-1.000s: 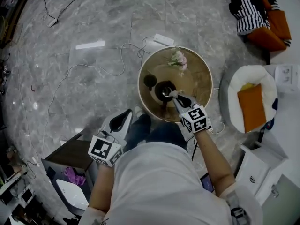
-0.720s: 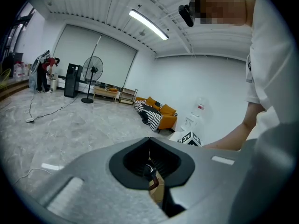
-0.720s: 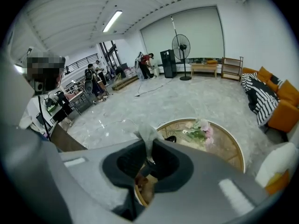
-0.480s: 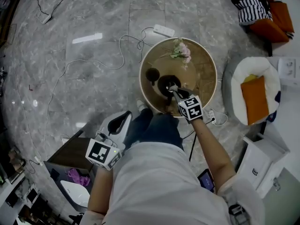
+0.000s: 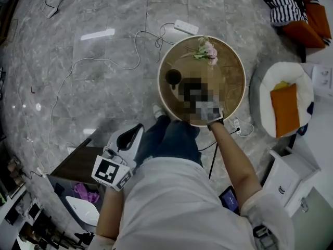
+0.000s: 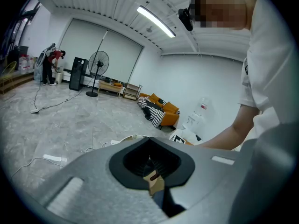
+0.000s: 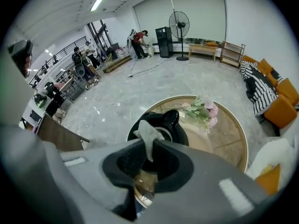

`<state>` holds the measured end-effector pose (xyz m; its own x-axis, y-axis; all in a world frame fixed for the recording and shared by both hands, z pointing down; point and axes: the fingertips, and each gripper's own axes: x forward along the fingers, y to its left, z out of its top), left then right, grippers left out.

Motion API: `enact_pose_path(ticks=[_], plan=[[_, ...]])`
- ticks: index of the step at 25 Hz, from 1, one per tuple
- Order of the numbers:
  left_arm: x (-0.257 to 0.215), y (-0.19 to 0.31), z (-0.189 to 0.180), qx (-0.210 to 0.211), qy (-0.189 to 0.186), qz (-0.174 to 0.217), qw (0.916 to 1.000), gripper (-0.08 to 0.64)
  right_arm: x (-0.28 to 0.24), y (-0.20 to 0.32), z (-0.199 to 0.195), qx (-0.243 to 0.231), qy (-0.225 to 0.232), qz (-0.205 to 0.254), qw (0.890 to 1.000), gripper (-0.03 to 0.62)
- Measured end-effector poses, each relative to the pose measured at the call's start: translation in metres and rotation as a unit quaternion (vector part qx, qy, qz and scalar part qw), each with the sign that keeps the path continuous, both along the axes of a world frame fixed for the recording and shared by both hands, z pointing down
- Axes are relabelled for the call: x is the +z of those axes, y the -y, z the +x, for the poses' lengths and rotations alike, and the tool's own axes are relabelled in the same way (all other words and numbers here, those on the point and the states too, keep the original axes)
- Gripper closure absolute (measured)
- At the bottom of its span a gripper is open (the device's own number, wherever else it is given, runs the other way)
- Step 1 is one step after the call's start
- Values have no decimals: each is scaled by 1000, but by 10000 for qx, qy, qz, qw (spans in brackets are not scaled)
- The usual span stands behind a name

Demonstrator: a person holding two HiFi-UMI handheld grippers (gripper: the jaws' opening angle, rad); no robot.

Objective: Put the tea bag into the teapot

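Right arm (image 5: 233,158) stretched to desk (image 5: 235,77). Right gripper (image 7: 149,146) tilts down, fingers pinching tea bag (image 7: 147,133) over teapot (image 7: 172,123). Left gripper (image 5: 136,132) lower left, fingers together.

Pale crumpled tea bag (image 7: 147,135) dangles upright over black teapot (image 7: 176,129).

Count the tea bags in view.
1. The tea bag is pinched between the jaws of the right gripper and sticks out in front of the black teapot on the round table. More could be hidden from these views.
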<state>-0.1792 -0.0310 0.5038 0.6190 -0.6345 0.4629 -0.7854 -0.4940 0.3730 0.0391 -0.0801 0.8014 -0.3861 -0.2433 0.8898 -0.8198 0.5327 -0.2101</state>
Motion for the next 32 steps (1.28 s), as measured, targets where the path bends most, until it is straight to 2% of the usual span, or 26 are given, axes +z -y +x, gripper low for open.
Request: enact_pose_path(ticks=[11,15,25,32], plan=[[5,-8,-13,-190,-15,-51,9998,552,19,3,-7,-270,-535,-209,9980,546],[6,-9,-13,-196,-29,-60,9998,552,17,5,-10,-212,-555,-211,9980,533],[8,-9,-10,-175,-73,-66,9998,552,11,7,-6,-90,-557,-150,9983,448],[8,-8,-8,-152,-82,-59,9998,552,5,8,-7,-99,-584,-66,9982,442]])
